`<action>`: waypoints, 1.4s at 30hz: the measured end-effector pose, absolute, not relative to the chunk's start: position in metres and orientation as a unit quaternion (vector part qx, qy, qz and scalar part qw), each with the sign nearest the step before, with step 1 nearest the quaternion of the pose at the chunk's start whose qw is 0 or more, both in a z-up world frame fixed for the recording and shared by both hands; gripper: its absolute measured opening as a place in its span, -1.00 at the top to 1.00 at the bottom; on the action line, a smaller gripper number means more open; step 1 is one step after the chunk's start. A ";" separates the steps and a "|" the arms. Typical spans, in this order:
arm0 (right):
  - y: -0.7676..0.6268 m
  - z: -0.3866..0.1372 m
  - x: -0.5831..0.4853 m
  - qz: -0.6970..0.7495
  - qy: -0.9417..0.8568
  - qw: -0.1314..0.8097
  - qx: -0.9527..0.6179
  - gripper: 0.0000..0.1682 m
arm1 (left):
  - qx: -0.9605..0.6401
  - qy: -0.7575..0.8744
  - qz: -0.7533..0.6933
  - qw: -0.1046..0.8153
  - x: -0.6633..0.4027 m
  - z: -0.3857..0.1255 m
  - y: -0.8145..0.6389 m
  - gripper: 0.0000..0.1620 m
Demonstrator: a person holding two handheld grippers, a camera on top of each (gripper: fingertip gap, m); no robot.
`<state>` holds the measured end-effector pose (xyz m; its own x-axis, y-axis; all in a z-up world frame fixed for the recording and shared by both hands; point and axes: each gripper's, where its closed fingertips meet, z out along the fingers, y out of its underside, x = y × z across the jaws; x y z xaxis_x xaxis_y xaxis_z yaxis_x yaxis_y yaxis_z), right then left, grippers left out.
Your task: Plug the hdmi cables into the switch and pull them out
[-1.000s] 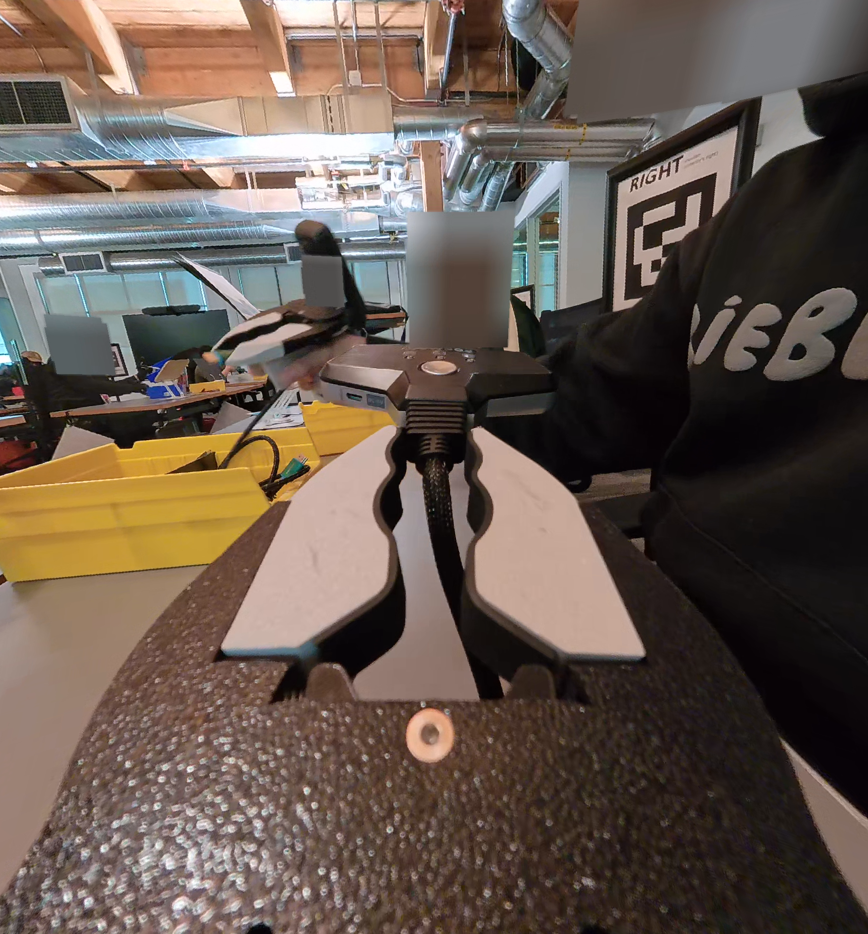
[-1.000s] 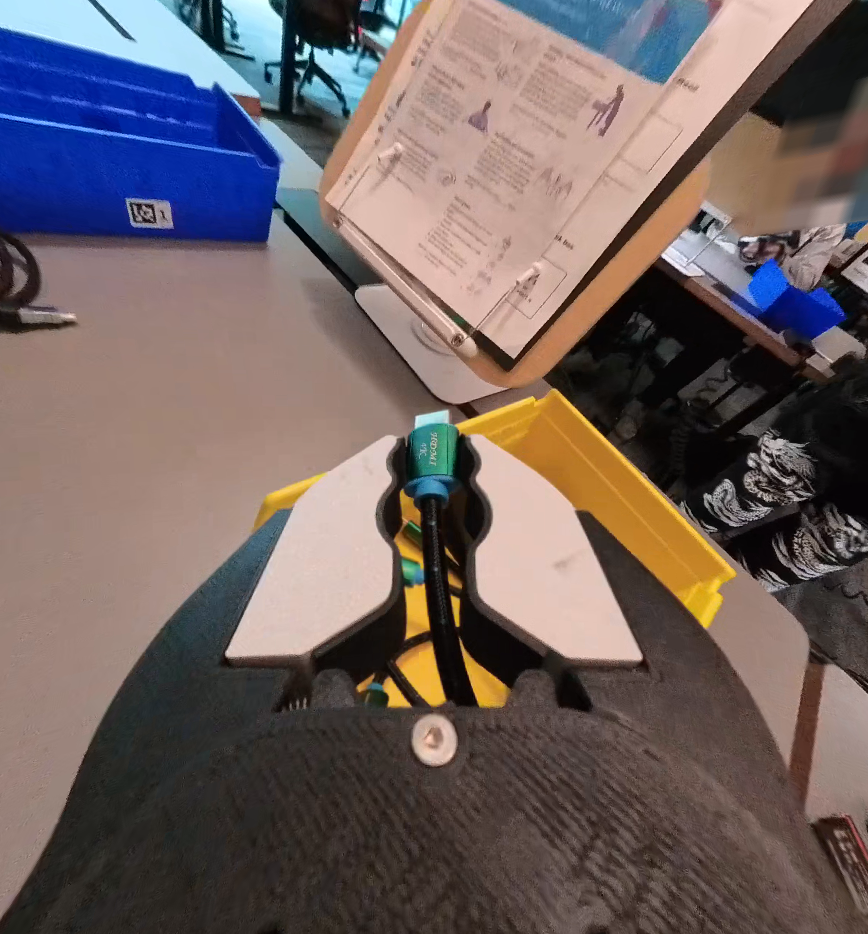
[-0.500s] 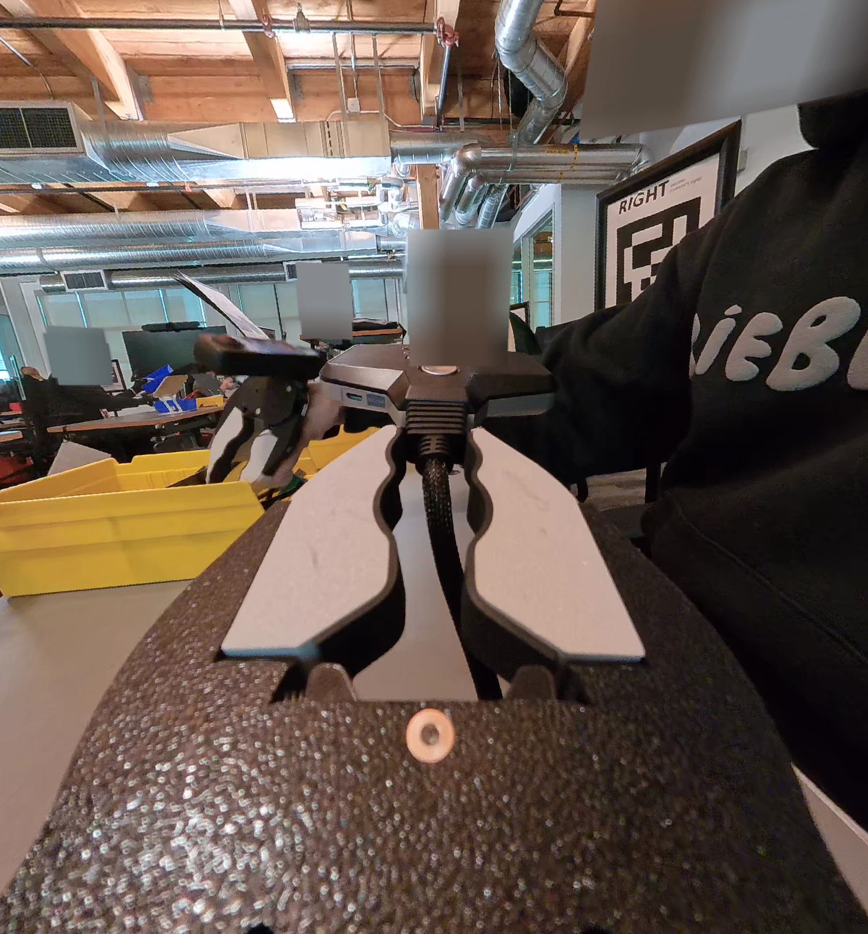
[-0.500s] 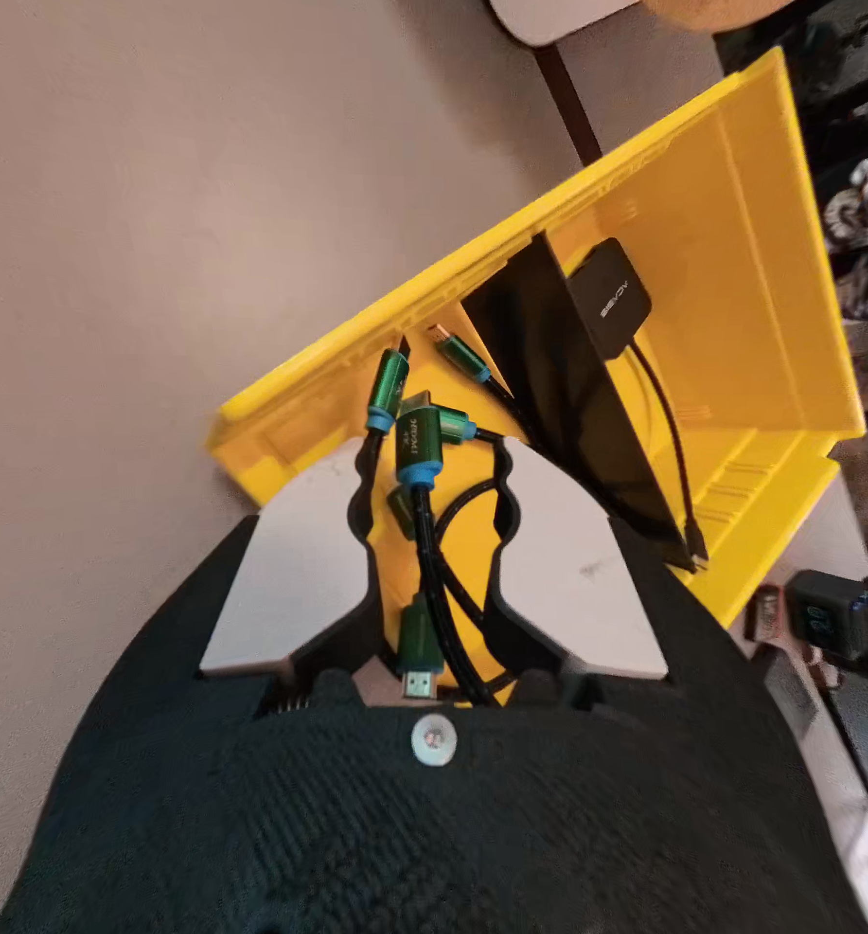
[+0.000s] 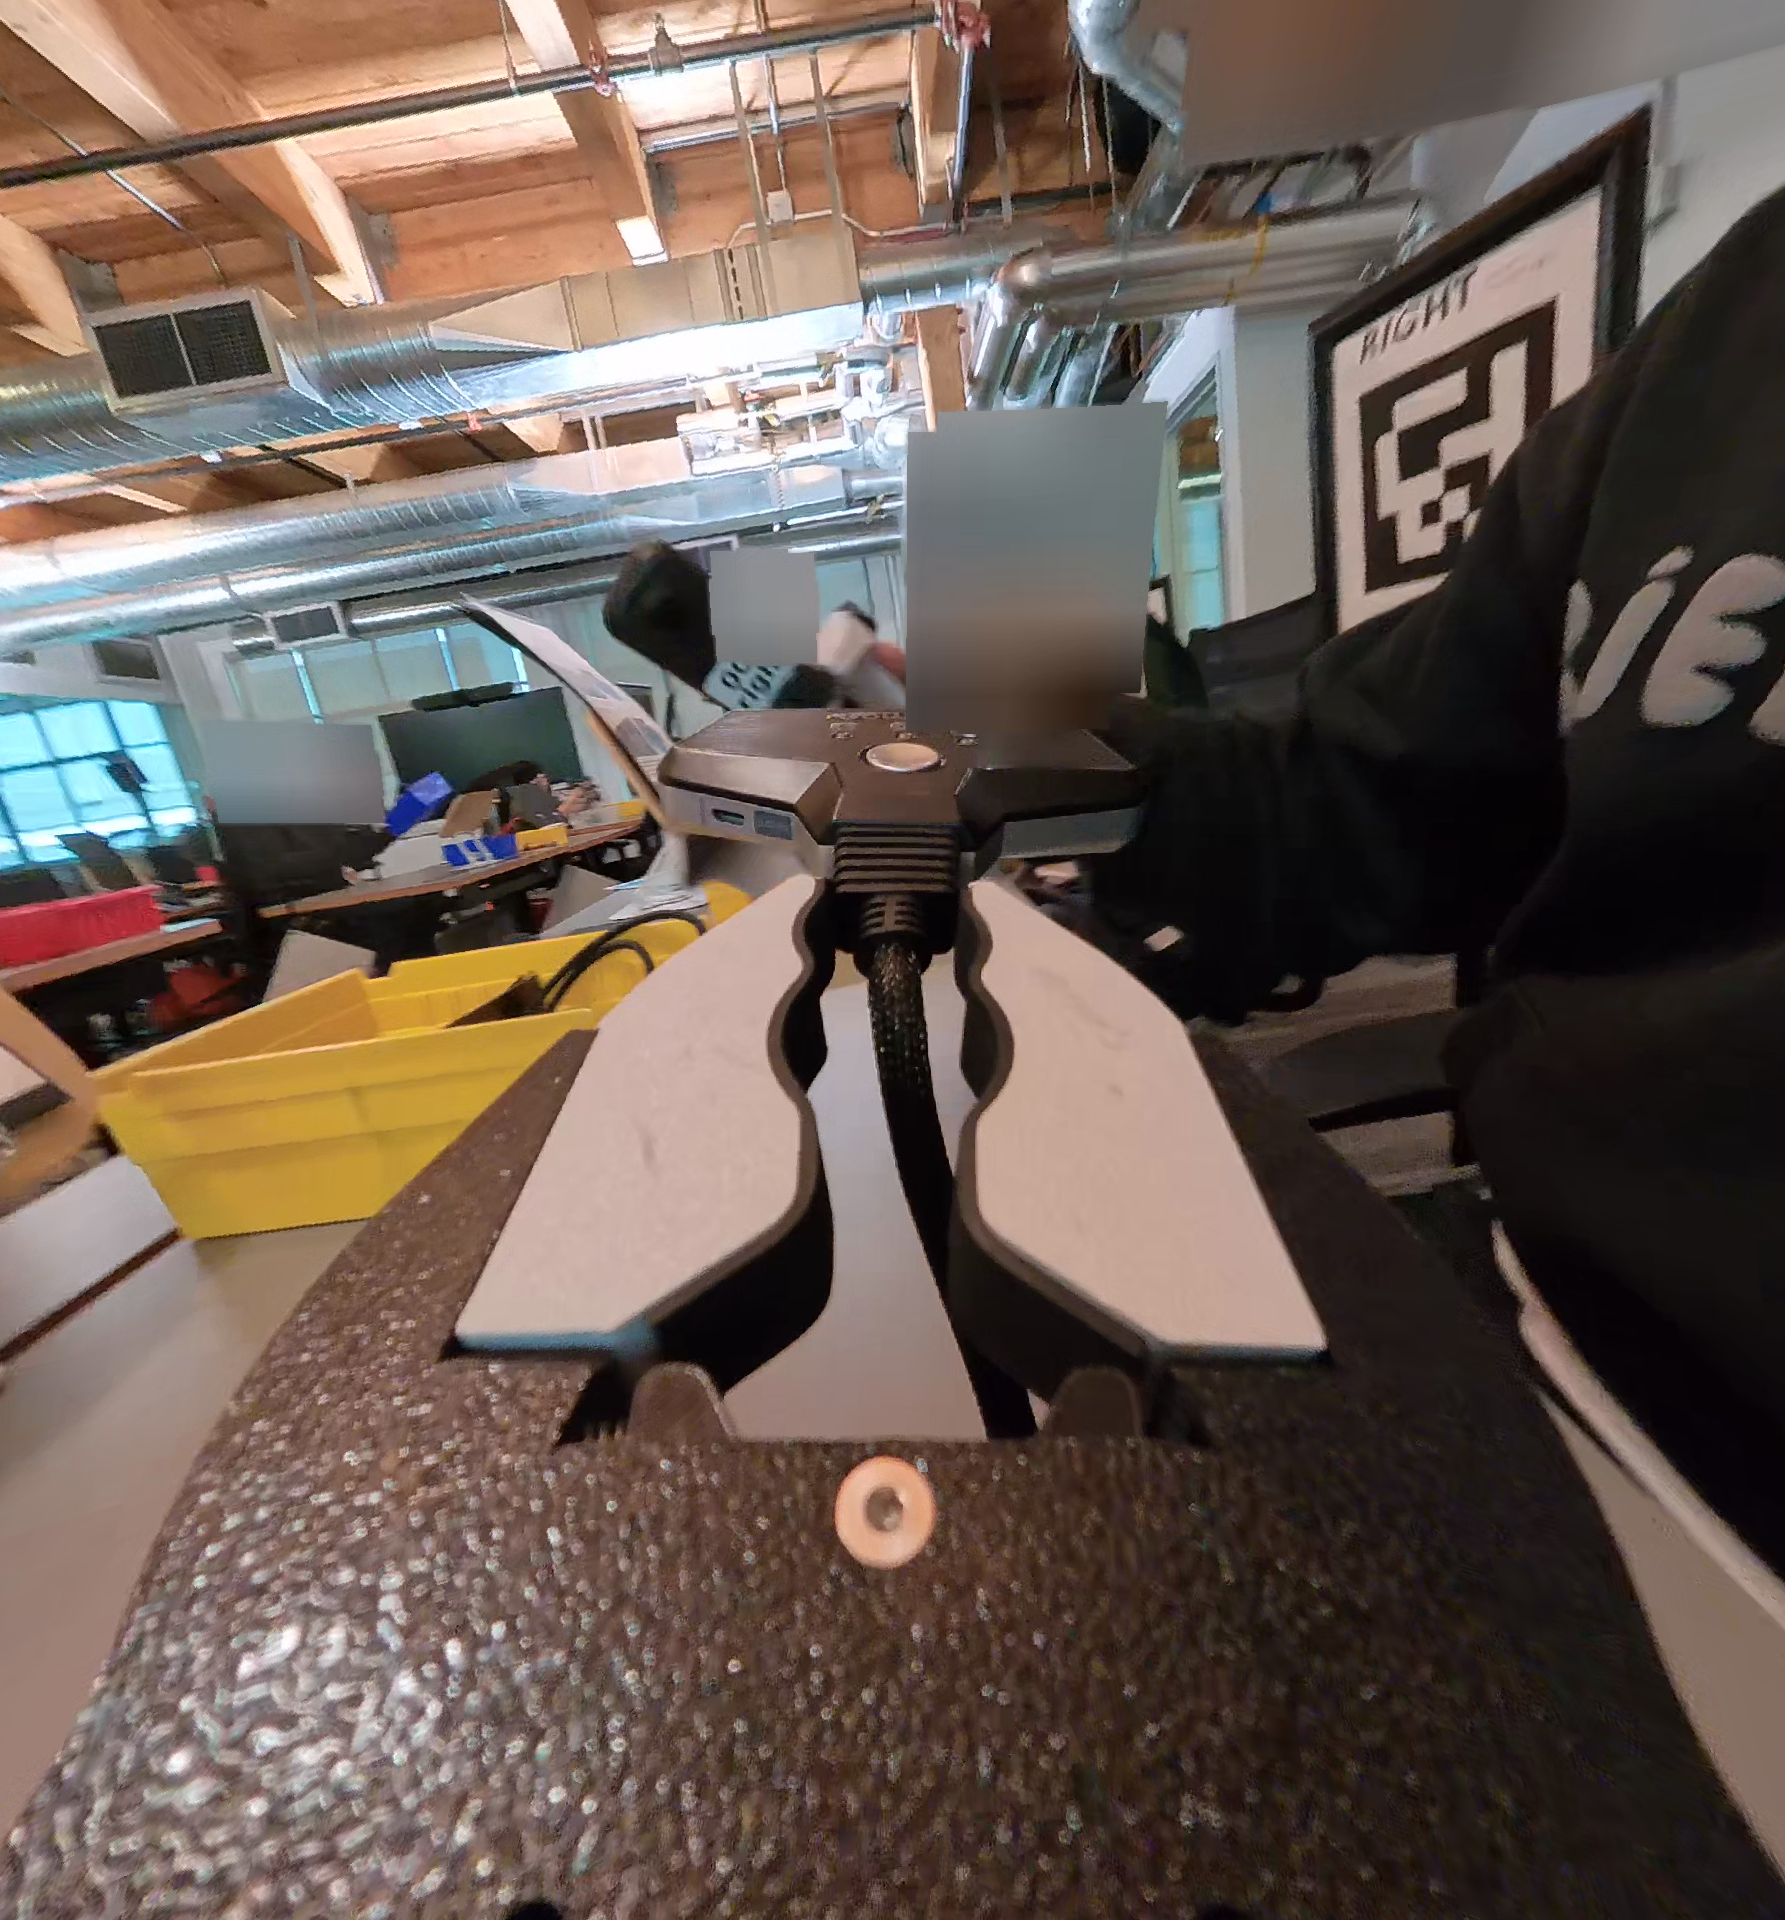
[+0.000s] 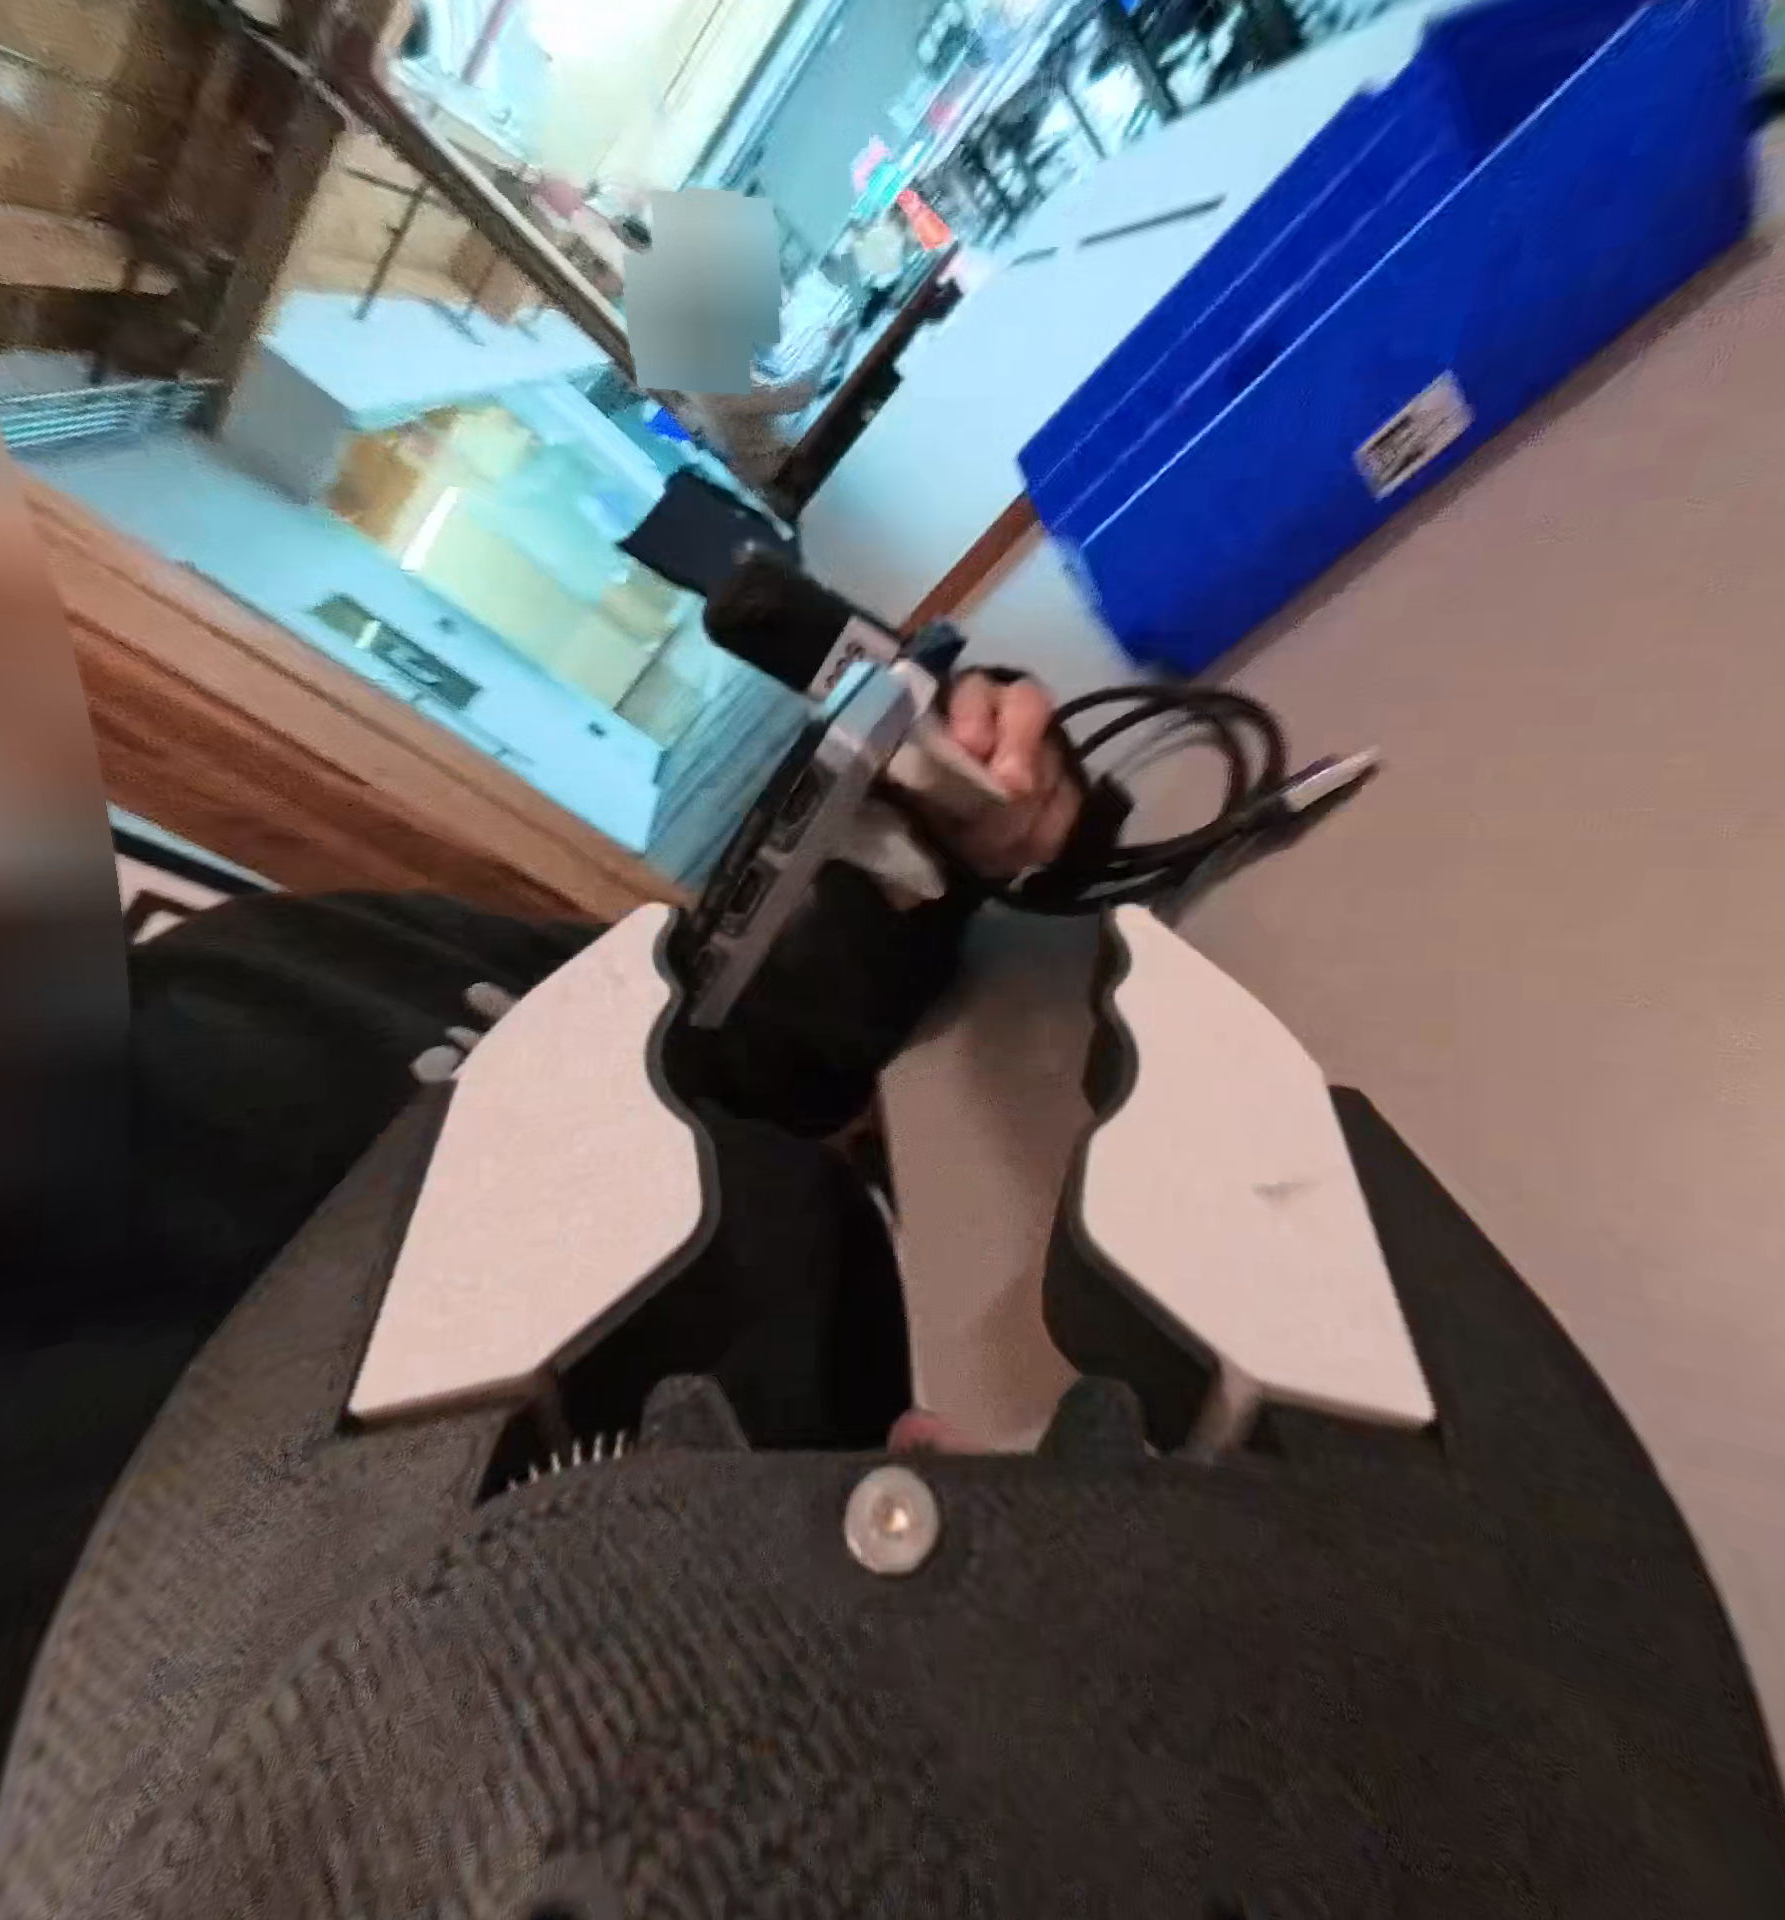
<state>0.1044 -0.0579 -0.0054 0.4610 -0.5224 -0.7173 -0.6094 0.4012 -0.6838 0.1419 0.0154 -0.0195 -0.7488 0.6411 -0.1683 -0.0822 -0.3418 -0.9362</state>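
Observation:
My left gripper [image 5: 893,902] is shut on the ribbed black collar [image 5: 893,868] of the switch's braided cable [image 5: 903,1039] and holds the black switch [image 5: 898,774] up in the air, level, with its silver button on top. My right gripper [image 6: 893,925] is wide open and empty. In the right wrist view the switch [image 6: 805,821] shows edge-on just beyond the left fingertip [image 6: 649,935], its row of ports facing me, none with a plug in it. In the left wrist view the right gripper [image 5: 763,675] shows dimly behind the switch.
A yellow bin [image 5: 348,1081] with cables stands on the table at the left. A blue bin [image 6: 1387,364] stands farther off. A coil of black cable [image 6: 1179,800] lies on the table beyond a hand [image 6: 1007,774]. A person's black sleeve [image 5: 1490,779] fills the right.
My right gripper opened and let the green HDMI plug go into the yellow bin, then swung up to face the switch. My left gripper kept its hold and shifted only slightly.

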 end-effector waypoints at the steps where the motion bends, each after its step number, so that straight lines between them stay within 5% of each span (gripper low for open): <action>1: -0.039 -0.013 0.099 0.069 0.518 0.654 -0.548 0.13 | -0.272 -0.527 0.778 0.208 0.139 -0.019 0.013 0.73; 8: 0.008 -0.018 0.097 0.144 0.508 0.656 -0.540 0.31 | -0.354 -0.557 0.750 0.042 0.114 -0.025 -0.002 0.74; 11: 0.009 -0.029 0.099 0.144 0.514 0.649 -0.543 0.70 | -0.373 -0.568 0.734 -0.007 0.110 -0.030 -0.008 0.74; 17: -0.005 -0.038 0.103 0.085 0.493 0.650 -0.572 0.71 | -0.356 -0.597 0.719 -0.022 0.113 -0.034 -0.015 0.72; 19: -0.023 -0.028 0.105 0.050 0.497 0.660 -0.561 0.72 | -0.319 -0.570 0.756 -0.034 0.118 -0.006 -0.008 0.49; 22: -0.060 0.008 0.102 -0.009 0.484 0.691 -0.536 0.72 | -0.256 -0.532 0.804 -0.068 0.138 0.040 0.014 0.31; 26: -0.121 0.077 0.093 -0.137 0.475 0.696 -0.520 0.72 | -0.191 -0.552 0.803 -0.118 0.176 0.060 0.031 0.39; 35: -0.273 0.199 0.084 -0.403 0.518 0.592 -0.468 0.71 | -0.172 -0.618 0.765 -0.045 0.192 0.000 -0.007 0.37; 42: -0.388 0.150 0.098 -0.385 0.663 0.421 -0.485 0.72 | -0.178 -0.647 0.741 0.015 0.187 -0.046 -0.029 0.37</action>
<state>0.0985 -0.3877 0.1497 -0.1748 -0.9671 -0.1850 -0.3182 0.2333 -0.9189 0.1866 -0.0287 -0.0461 -0.9360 0.2526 -0.2453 0.2088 -0.1627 -0.9643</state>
